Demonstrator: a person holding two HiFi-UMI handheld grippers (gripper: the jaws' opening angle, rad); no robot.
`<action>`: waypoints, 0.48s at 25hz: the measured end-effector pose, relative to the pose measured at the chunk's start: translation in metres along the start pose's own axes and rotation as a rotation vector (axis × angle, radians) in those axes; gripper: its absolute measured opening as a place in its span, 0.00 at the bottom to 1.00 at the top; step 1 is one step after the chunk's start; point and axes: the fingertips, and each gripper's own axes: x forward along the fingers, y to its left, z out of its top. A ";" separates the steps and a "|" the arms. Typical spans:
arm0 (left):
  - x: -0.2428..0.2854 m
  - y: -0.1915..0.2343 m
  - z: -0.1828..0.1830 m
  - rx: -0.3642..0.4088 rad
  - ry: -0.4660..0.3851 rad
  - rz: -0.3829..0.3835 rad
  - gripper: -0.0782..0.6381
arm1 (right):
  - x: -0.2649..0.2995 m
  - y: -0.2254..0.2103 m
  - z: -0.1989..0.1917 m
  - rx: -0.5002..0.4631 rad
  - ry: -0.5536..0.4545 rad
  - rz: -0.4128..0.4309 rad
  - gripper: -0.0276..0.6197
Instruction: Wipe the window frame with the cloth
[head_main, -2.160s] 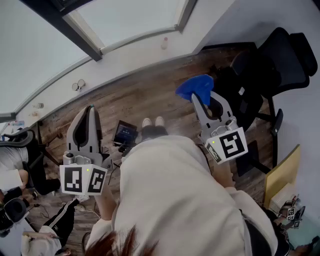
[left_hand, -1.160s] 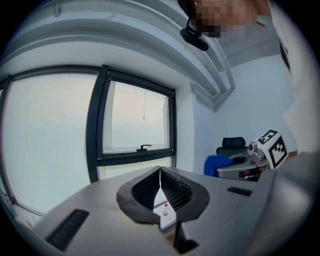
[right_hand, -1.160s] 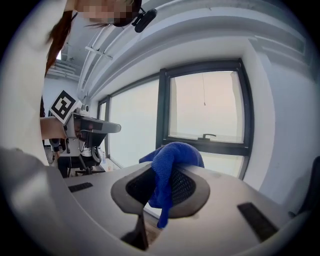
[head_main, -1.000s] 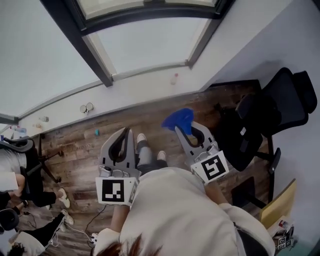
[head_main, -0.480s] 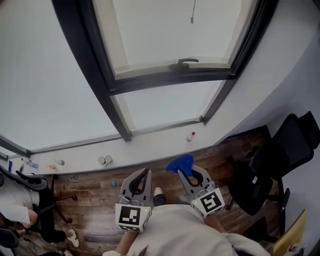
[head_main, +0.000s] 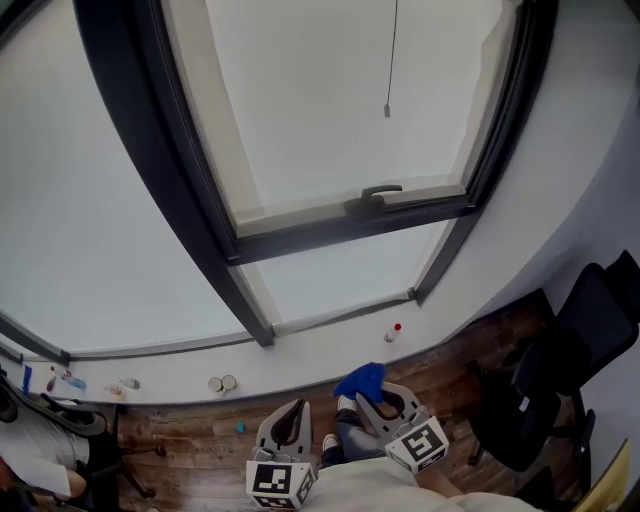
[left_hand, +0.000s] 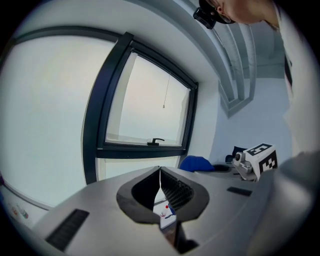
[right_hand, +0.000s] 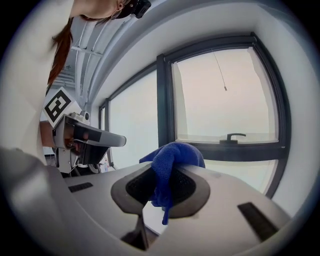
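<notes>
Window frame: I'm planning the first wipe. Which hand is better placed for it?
Right. The right tongs are shut on the cloth and point toward the frame. The left tongs are shut with nothing between them.

- It looked like an office: black swivel chairs (head_main: 540, 400) stood on a wood-plank floor (head_main: 180, 440).
- A person (head_main: 35, 450) sat at the left edge.
- A tall dark-framed window (head_main: 330, 228) with a lever handle (head_main: 381, 191) rose above a white sill (head_main: 300, 360) that held small bottles (head_main: 396, 331).
</notes>
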 end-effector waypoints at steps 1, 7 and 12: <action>0.006 0.004 0.004 -0.004 -0.008 0.012 0.12 | 0.007 -0.004 0.003 -0.003 -0.007 0.020 0.11; 0.052 0.023 0.040 0.036 -0.062 0.080 0.12 | 0.054 -0.046 0.037 -0.093 -0.105 0.113 0.11; 0.094 0.024 0.058 0.029 -0.084 0.086 0.12 | 0.078 -0.093 0.059 -0.102 -0.149 0.102 0.11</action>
